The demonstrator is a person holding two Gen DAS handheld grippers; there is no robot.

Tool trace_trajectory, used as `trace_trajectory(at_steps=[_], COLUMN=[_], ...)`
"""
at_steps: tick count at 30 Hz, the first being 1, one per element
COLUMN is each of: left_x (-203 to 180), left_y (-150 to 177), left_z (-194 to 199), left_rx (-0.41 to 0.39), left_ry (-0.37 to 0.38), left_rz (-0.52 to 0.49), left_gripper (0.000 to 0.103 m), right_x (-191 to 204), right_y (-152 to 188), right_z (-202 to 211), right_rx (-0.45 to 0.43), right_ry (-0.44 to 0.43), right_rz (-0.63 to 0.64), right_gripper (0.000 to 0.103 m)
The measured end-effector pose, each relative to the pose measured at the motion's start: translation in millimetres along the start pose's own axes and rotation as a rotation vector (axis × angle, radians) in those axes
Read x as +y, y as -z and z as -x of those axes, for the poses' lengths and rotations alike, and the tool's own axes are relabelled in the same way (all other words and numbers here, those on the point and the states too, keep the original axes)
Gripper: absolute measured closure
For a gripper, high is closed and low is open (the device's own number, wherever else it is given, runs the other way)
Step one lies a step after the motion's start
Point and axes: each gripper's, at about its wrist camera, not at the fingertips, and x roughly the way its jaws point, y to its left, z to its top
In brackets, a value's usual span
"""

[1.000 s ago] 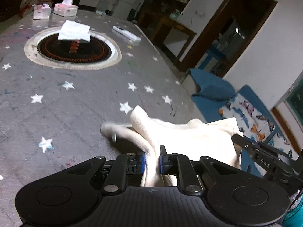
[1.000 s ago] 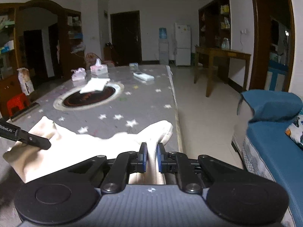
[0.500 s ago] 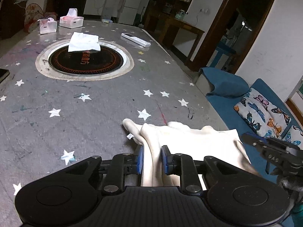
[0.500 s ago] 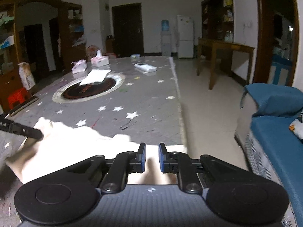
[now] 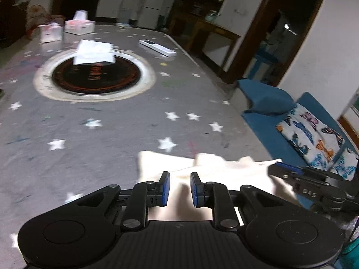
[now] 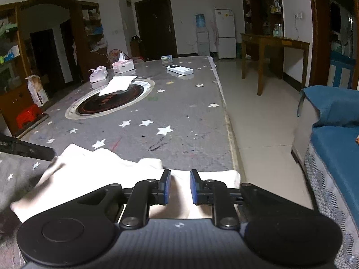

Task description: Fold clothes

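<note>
A: Looking at the near edge, how much of the cream garment (image 5: pixel 208 170) shows?

B: Only part. It lies on the grey star-print worktop (image 5: pixel 112 125) at the near right corner, and the black claw bodies cover its near side in both views. The left view is blurred, so its folds are hard to read.

A: And the claws?

B: The left claw (image 5: pixel 179 188) stands slightly parted over the cloth, pads clear of it, holding nothing. The right claw (image 6: pixel 180 186) has just been opening; its blue pads also stand apart with the cloth lying beneath the gap, not pinched. Each one enters the other's view from the side, cut off by the frame.

A: Counts?

B: One garment. Two tissue boxes (image 6: pixel 123 65) at the far end, one white cloth (image 6: pixel 118 84) lying across the round black inset (image 6: pixel 112 100), one white remote (image 6: pixel 180 69). A small item beyond the remote is too far to name. One blue sofa (image 6: pixel 336 134) on the right, partly cropped, with one butterfly-print cushion (image 5: pixel 314 139).
</note>
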Motion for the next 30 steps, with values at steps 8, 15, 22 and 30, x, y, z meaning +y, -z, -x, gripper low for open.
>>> trace_trajectory(at_steps=[8,15,22,30], left_x=[-7.4,-14.0,-29.0,-28.6], left_y=[-2.2,-6.0,-3.3,0.9], left_z=[-38.9,-29.8,-46.0,-28.3], left_rx=[0.051,0.021,0.034,0.007], left_ry=[0.017,0.049,0.041,0.063], left_rz=[0.0,0.003,-0.062,-0.058], left_gripper=[0.082,0.08,0.081,0.08], right_x=[-1.9,11.1,34.9,26.1], right_y=[-0.1,-10.7,-10.8,-6.0], right_z=[-11.6,1.1,-20.7,10.4], right_rx=[0.026,-0.014,0.028,-0.011], right_ry=[0.002,-0.036,-0.024,-0.047], right_rz=[0.009,0.052,0.132,0.101], right_gripper=[0.08,0.079,0.079,0.074])
